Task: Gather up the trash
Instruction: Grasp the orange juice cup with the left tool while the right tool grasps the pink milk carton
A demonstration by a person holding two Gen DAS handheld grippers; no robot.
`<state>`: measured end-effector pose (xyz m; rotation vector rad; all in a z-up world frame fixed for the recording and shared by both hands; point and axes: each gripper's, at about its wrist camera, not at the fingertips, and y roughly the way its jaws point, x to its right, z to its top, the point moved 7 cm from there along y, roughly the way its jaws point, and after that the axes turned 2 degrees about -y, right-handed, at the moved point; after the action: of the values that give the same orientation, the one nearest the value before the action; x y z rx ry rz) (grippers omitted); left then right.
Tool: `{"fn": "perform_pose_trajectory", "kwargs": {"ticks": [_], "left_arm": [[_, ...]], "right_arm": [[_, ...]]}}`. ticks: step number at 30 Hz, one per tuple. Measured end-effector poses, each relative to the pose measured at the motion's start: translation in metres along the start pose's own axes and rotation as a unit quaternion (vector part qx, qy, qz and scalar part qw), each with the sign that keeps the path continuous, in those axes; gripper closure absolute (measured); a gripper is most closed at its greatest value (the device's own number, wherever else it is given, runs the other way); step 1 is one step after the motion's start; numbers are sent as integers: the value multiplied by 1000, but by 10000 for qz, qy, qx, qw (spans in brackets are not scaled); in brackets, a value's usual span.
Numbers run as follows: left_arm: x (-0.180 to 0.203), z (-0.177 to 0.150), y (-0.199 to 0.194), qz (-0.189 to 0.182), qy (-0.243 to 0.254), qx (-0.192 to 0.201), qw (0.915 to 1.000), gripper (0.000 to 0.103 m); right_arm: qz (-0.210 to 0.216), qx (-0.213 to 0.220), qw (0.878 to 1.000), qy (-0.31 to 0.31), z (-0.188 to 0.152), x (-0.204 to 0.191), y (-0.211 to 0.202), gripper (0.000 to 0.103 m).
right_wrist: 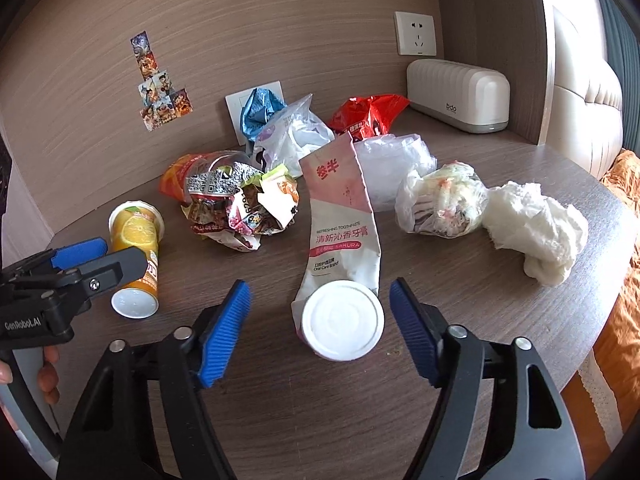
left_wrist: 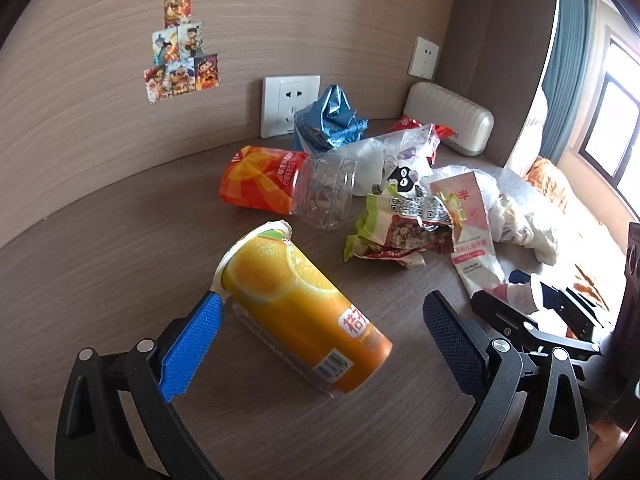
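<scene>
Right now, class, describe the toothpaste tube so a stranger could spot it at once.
Find the brown table by the panelled wall. Mid-litter lies a flattened pink-and-white toothpaste tube, its broad white cap towards the right gripper. Unlike the crumpled wrappers beside it, it is long and smooth.

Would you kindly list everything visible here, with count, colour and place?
Orange juice cup: one, orange, lying near table's front, between the left claw's pads.
Toothpaste tube: one, pink-white, table centre, cap towards the right claw.
Clear plastic bottle: one, orange label, lying behind cup.
Crumpled snack wrappers: several, mixed colours, centre.
Plastic bags: several, clear-white, right.
Tissue wad: one, white, far right.
Ribbed box: one, white, back corner.
Left claw: open.
Right claw: open around tube's cap.
</scene>
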<state>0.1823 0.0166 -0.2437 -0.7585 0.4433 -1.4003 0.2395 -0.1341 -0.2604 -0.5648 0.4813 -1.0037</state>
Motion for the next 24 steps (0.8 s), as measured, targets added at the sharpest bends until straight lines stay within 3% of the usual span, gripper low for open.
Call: {"fn": "perform_pose_trajectory", "kwargs": {"ticks": [3,5,6,7,9,10,11,15,24], "left_arm": [[0,2,11,-68,-56,-163,9998,5],[-1,0,17,-74,-75,-272,9996,6],[-1,-1,22,-91,-108,-369,9992,8],[-2,-2,25,-158,-163,-442,9988,15],[-4,-1,28,-148,-184,-466,9986,39],[-4,0,28,-198,-145,-469,9986,42],[-4,0,29,-206,-133,-475,9986,44],[-4,-2,26,-215,-67,-413,9989,53],[-7,1,-5,-97,110,-181,9997,54]], "right_arm": [[-44,-8,10000,-69,-1,-1,7,40],[-45,26,9999,-112,0,-2,9,56],[-42,49,9999,-88,1,-2,10,56],[-14,55,10000,-67,1,-1,10,56],[20,89,10000,-36,2,0,9,58],[-15,137,9999,-32,2,0,8,68],[-39,167,9998,-27,4,1,6,70],[-21,144,9999,-25,8,0,2,70],[-70,272,9995,-142,23,3,-21,71]]}}
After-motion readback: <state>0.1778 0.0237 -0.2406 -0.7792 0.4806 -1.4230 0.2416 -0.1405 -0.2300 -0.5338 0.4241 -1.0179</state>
